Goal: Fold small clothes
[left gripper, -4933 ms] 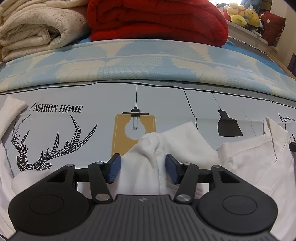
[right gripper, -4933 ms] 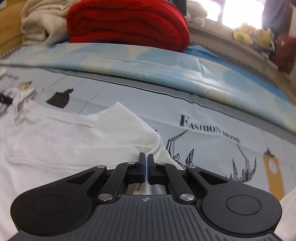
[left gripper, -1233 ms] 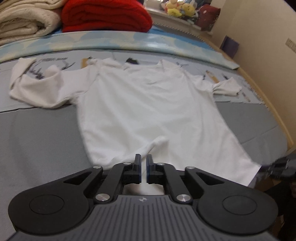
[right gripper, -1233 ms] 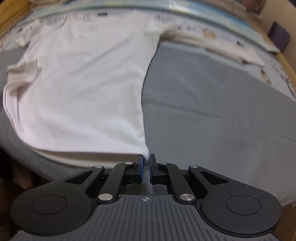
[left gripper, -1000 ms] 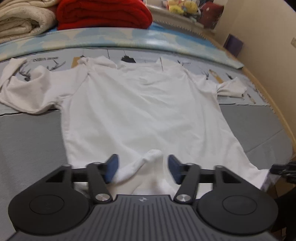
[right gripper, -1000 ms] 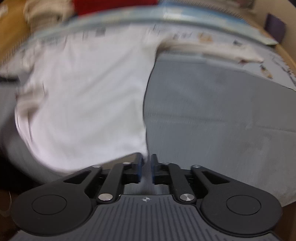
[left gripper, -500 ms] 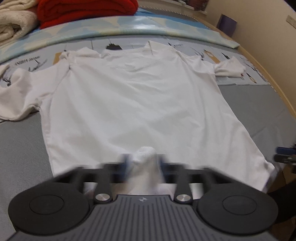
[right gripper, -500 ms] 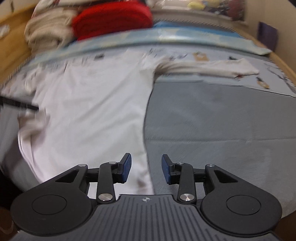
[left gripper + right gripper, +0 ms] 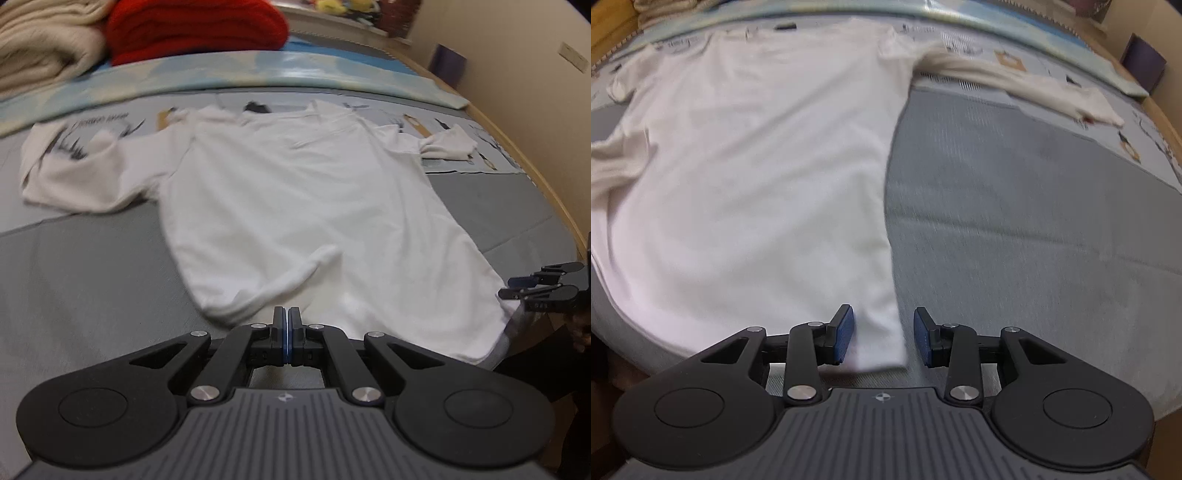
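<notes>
Left tool (image 9: 287, 325) snapped together off hem; right tool (image 9: 882, 341) just spread, straddling shirt (image 9: 757, 166) corner.

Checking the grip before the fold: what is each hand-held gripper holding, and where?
Left hand-held gripper: shut, nothing visibly held. Right hand-held gripper: open around the shirt's bottom corner.
</notes>
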The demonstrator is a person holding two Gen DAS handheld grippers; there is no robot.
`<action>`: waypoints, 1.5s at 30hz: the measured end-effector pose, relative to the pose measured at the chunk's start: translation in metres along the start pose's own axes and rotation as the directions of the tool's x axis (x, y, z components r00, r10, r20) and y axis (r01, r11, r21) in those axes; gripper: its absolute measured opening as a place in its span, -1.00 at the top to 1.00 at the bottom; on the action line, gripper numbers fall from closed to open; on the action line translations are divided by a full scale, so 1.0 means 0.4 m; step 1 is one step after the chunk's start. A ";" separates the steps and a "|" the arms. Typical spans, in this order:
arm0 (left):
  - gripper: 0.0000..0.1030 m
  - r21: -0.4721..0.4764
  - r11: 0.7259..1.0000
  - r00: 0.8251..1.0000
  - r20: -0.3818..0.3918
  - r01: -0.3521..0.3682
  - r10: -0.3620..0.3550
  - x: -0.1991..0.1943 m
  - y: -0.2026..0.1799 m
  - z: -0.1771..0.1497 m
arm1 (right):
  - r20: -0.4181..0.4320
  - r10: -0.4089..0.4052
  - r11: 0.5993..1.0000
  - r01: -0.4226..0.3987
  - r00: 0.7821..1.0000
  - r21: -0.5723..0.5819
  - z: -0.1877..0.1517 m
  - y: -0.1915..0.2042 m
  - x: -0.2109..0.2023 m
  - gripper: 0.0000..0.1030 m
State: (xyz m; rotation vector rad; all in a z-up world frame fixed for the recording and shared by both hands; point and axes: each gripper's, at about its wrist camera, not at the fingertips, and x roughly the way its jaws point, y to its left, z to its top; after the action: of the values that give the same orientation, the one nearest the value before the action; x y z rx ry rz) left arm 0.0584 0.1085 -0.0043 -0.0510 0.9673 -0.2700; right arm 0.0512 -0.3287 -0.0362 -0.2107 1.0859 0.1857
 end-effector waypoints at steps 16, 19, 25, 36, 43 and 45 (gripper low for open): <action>-0.30 0.097 0.995 0.999 0.007 -0.041 0.040 0.225 -0.119 0.115 | 0.015 0.078 0.997 -0.078 0.997 -0.006 0.018 0.025 0.042 0.21; -0.30 0.107 0.993 0.998 -0.026 -0.049 0.053 0.264 -0.121 0.120 | 0.021 0.086 0.996 -0.086 0.996 -0.010 0.014 0.024 0.042 0.21; 0.80 0.156 0.988 0.997 -0.066 -0.017 0.028 0.290 -0.131 0.107 | 0.022 0.091 0.996 -0.091 0.996 -0.014 0.012 0.020 0.040 0.21; 0.88 0.160 0.987 1.000 0.019 0.005 -0.008 0.036 -0.074 0.055 | -0.006 0.056 0.998 -0.056 0.998 -0.009 0.026 0.040 0.045 0.20; 0.84 0.052 0.999 0.998 -0.063 0.000 0.003 -0.128 0.056 -0.077 | -0.025 0.041 0.999 -0.041 0.999 0.007 0.034 0.044 0.050 0.20; 0.68 0.008 1.000 0.999 -0.041 0.013 -0.013 -0.145 0.071 -0.081 | -0.027 0.040 0.999 -0.040 0.999 0.014 0.035 0.044 0.049 0.20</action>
State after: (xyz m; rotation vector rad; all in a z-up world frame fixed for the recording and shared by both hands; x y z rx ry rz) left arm 0.0066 0.1530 0.0192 -0.0440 1.0071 -0.2884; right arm 0.0677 -0.3073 -0.0489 -0.1801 1.1192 0.2122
